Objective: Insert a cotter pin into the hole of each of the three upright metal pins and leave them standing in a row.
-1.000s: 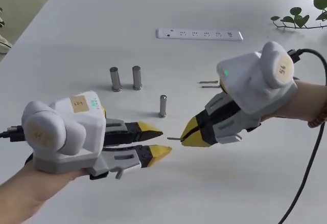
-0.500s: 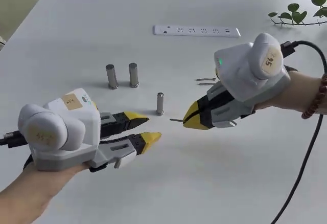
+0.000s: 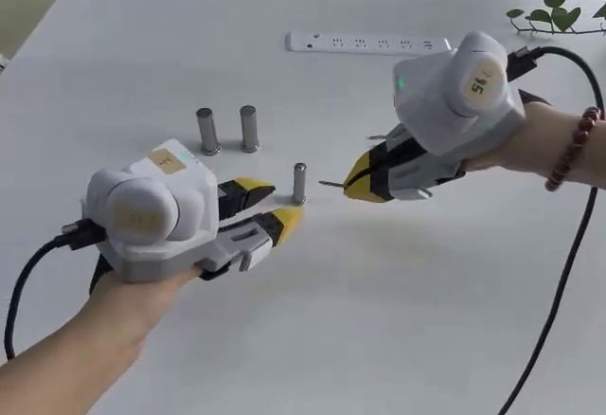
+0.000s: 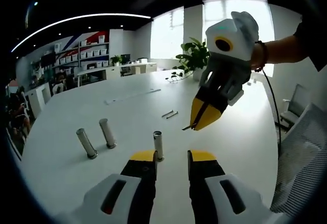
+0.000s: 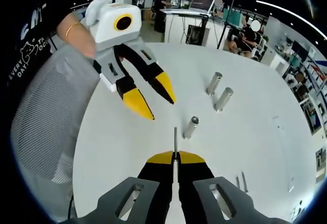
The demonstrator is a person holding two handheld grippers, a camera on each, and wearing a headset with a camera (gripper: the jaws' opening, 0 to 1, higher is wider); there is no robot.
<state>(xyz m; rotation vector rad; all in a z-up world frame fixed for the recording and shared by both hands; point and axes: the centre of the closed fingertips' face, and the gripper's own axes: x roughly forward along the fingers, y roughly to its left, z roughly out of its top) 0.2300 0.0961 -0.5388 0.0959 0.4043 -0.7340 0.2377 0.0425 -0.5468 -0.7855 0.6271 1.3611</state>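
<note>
Pinching thin metal cotter pin (image 3: 331, 185): right hand-held gripper (image 3: 352, 181) | left hand-held gripper (image 3: 282, 199): spread

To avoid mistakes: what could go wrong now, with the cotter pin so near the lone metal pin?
The lone metal pin stands unheld near the open left gripper; a push from the cotter pin could tip it. The right gripper pinches the cotter pin only at its end, so it may swivel and miss.

lone pin (image 3: 299, 184) hemmed: left hand-held gripper (image 3: 282, 200) near side, cotter pin (image 3: 331, 185) tip right; table (image 3: 312, 93) beyond free.
</note>
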